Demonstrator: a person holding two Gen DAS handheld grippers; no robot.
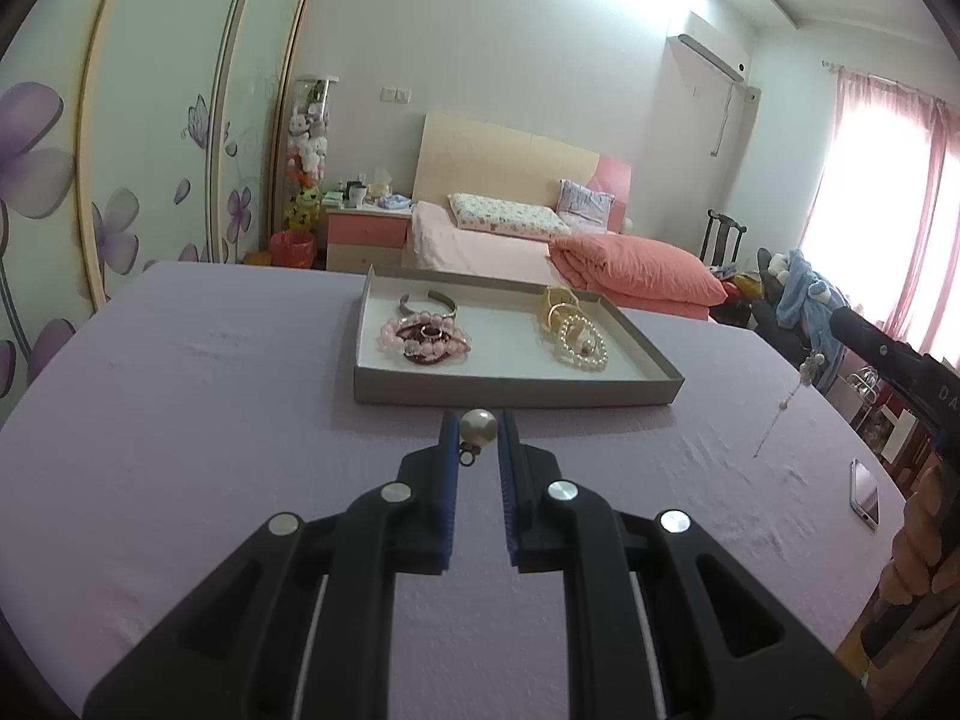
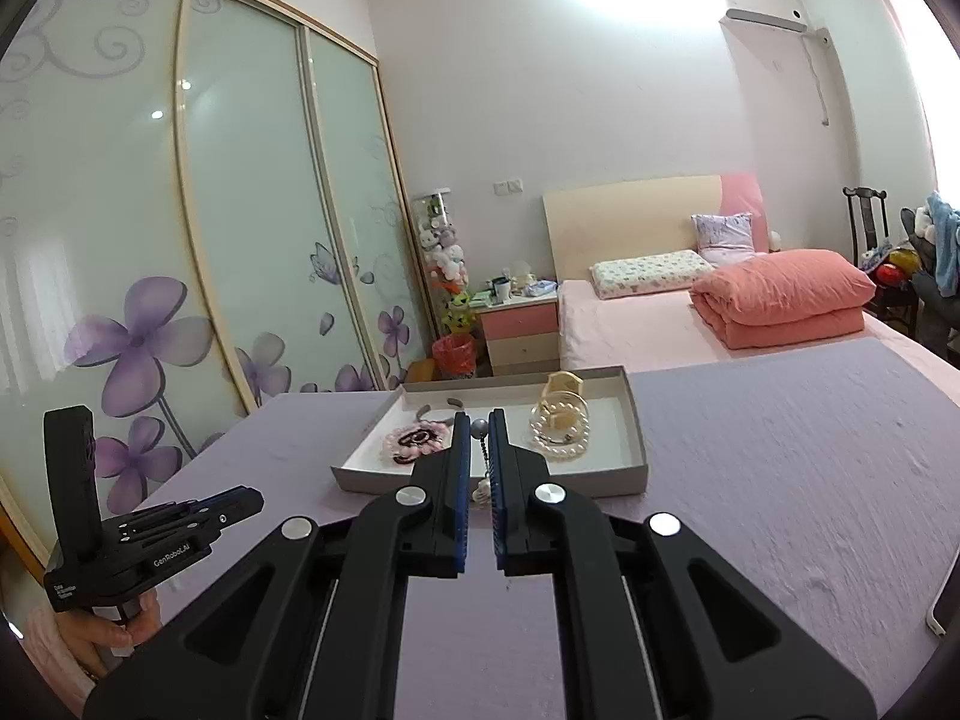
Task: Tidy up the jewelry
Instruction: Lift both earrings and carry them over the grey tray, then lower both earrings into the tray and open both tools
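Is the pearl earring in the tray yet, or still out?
Out. The pearl earring sits pinched in the left gripper, short of the tray.

Left wrist cam: sits just behind the left gripper (image 1: 478,429), looks forward along its fingers and slightly down across the lilac-clothed table (image 1: 180,396) — shallow grey cardboard tray (image 1: 516,387) near, straight ahead; bed with peach headboard (image 1: 504,162) far behind. Right gripper (image 1: 837,317) enters at its right edge.

Right wrist cam: same mount behind the right gripper (image 2: 478,426), aimed closer to level, from further right — tray (image 2: 498,477) just past the fingertips, left gripper (image 2: 255,501) at lower left.

Shared: tray, tabletop, bed (image 2: 630,210), floral sliding wardrobe doors (image 2: 240,210).
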